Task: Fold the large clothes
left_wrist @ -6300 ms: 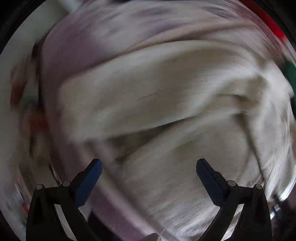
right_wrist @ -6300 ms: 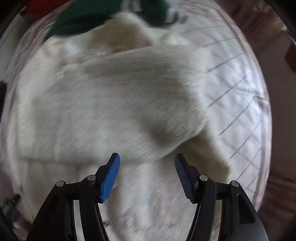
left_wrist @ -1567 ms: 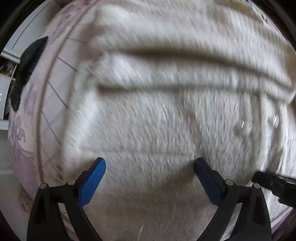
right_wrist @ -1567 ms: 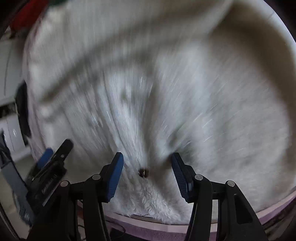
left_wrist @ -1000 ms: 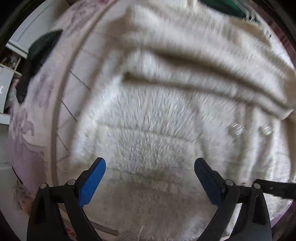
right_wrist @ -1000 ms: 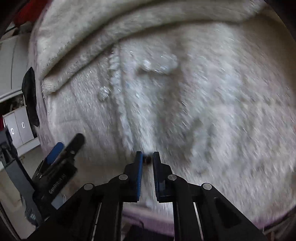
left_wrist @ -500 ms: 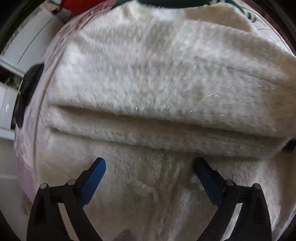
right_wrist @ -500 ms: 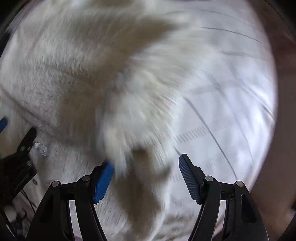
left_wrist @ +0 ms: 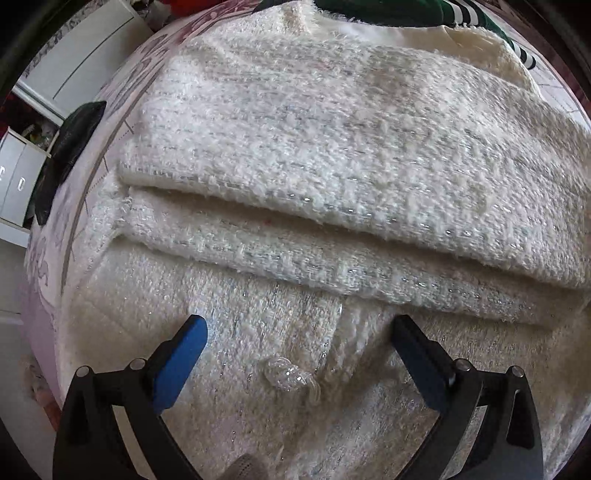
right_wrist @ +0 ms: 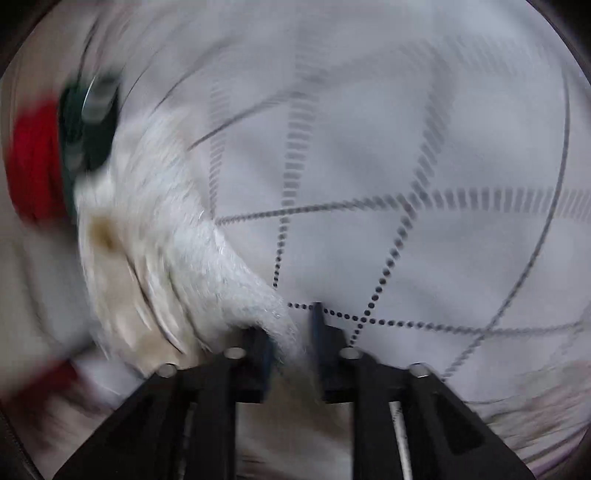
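Left wrist view: fluffy white knitted garment with silvery thread fills almost the whole frame, lying on a pale sheet with dark grid lines. It's folded over in bands: a thick top layer across the upper half, a narrower folded strip below it through the middle, then a flat panel at the bottom of the frame. A clear glassy button sits on that bottom panel, beside a vertical ribbed edge.

Left gripper, black frame with blue pads: jaws wide apart, nothing between the pads except the garment surface below, roughly either side of the button. Can't tell if the tips touch the knit.

Upper edge of the frame: dark green fabric with white stripes tucked against the top of the white garment. Left edge: a black object on the sheet's border, white cabinet fronts beyond.

Right wrist view, heavily motion-blurred: right gripper has just been closing, jaws now narrow with a corner of the white garment between them; the fabric lies against the left pad, gap on the right side, so a firm clamp can't be confirmed. The garment trails to the left of the frame. Gridded sheet takes the centre and right. Red and green blurs at the left edge.
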### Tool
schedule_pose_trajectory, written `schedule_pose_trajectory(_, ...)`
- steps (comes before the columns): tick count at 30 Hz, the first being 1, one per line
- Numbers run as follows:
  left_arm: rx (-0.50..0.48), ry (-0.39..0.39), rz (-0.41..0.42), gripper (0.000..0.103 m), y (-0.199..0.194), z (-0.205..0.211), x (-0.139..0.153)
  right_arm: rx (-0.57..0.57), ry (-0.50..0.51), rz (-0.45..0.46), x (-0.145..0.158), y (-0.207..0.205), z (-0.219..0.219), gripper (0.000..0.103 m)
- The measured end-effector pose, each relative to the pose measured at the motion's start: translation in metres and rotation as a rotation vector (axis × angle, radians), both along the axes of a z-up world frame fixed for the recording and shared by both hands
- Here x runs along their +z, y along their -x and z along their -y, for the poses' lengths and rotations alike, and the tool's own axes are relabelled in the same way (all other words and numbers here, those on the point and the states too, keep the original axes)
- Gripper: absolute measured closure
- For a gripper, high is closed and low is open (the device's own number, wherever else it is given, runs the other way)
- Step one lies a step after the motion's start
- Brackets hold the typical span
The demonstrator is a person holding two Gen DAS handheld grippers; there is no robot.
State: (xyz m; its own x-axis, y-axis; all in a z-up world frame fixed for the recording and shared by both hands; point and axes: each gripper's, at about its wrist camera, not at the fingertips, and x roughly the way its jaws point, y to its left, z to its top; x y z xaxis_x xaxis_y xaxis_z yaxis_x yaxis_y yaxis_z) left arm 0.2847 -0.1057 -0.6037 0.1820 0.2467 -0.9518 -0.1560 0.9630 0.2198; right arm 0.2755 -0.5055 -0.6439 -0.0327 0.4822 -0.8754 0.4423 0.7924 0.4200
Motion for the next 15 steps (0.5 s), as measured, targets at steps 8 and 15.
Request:
schedule_pose_trajectory(8,0.006,0.010,0.010,0.000,-0.002,-0.005,0.000,0.701,0.487,0.351,0.038,-0.028,-0.073,0.059)
schedule_pose_trajectory(15,0.005,0.025,0.005,0.000,0.003,-0.001,0.000,0.244,0.180,0.063,0.014,-0.043,0.040,0.055)
